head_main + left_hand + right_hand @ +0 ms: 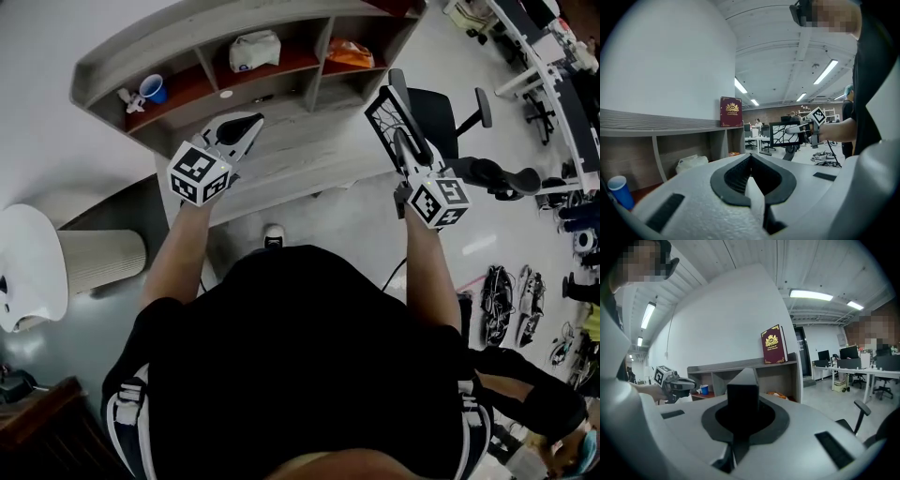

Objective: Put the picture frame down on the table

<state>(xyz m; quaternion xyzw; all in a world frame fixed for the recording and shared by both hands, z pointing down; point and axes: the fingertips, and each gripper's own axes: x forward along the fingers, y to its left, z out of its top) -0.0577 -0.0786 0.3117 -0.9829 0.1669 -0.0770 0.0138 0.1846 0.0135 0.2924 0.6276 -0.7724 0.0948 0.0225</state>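
The picture frame (384, 114), black with a white picture of dark branching lines, is held above the right end of the grey wooden table (300, 159). My right gripper (401, 142) is shut on its edge. In the right gripper view the frame (742, 397) stands edge-on between the jaws of that gripper (743, 376). The left gripper view shows the frame (785, 133) from the side, in the right gripper (808, 127). My left gripper (249, 124) hovers over the table's left part, jaws together and empty (750, 157). It also shows in the right gripper view (686, 385).
A shelf unit at the table's back holds a blue cup (153, 88), a white bag (255, 49) and an orange packet (349, 53). A dark red book (731, 111) stands on top of it. A black office chair (450, 112) is to the right, and shoes (511, 291) lie on the floor.
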